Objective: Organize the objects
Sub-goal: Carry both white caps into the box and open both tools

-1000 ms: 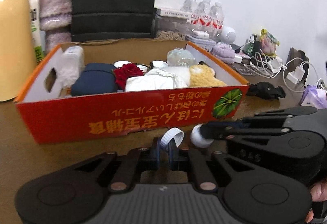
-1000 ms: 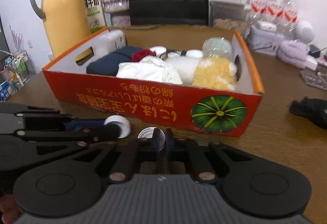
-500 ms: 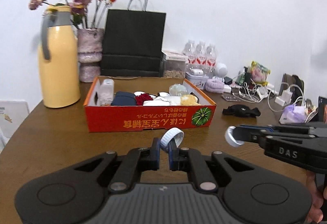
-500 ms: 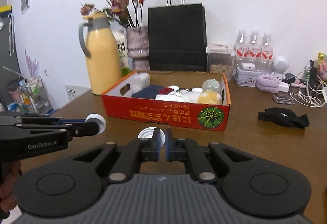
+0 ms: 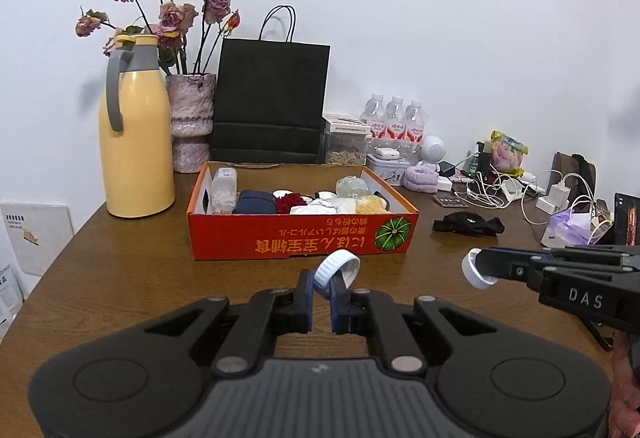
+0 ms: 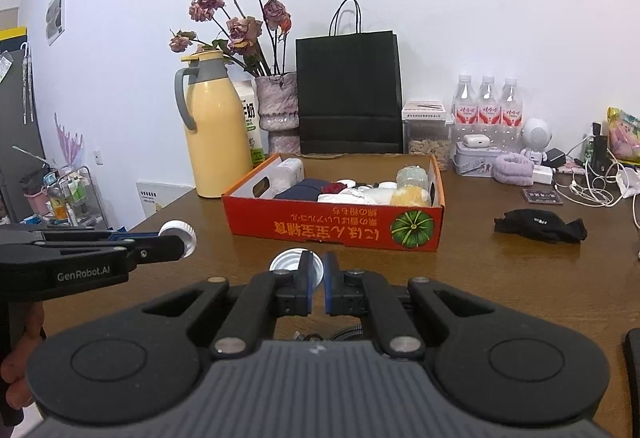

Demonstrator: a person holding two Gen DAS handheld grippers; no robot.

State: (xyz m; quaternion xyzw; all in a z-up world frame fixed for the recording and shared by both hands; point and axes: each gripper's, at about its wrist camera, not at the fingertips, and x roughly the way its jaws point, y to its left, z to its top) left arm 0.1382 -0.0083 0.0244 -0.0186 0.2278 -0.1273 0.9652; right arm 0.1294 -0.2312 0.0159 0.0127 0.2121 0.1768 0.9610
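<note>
My left gripper [image 5: 322, 288] is shut on the rim of a white ribbed bottle cap [image 5: 338, 267], which tilts up above the wooden table. My right gripper [image 6: 319, 272] is shut on a second white cap [image 6: 289, 263], whose hollow side faces the camera. Each gripper shows in the other's view, the right gripper [image 5: 486, 267] at the right and the left gripper [image 6: 176, 243] at the left, both level and side by side. Ahead of both, apart from them, stands the red cardboard box [image 5: 248, 244] [image 6: 280, 224], which holds cloths, a red flower and small lids.
Behind the box stand a yellow thermos [image 5: 134, 142], a flower vase [image 5: 191, 122], a black paper bag [image 5: 272, 102] and water bottles [image 5: 394, 124]. A black cloth [image 5: 468, 224] and tangled chargers and cables [image 5: 520, 190] lie to the right. A hand [image 6: 20, 322] grips the left gripper's handle.
Both grippers have drawn back and up from the box, each still shut on its cap. The box, close a second ago, now sits farther off, and the wall and flowers show.
</note>
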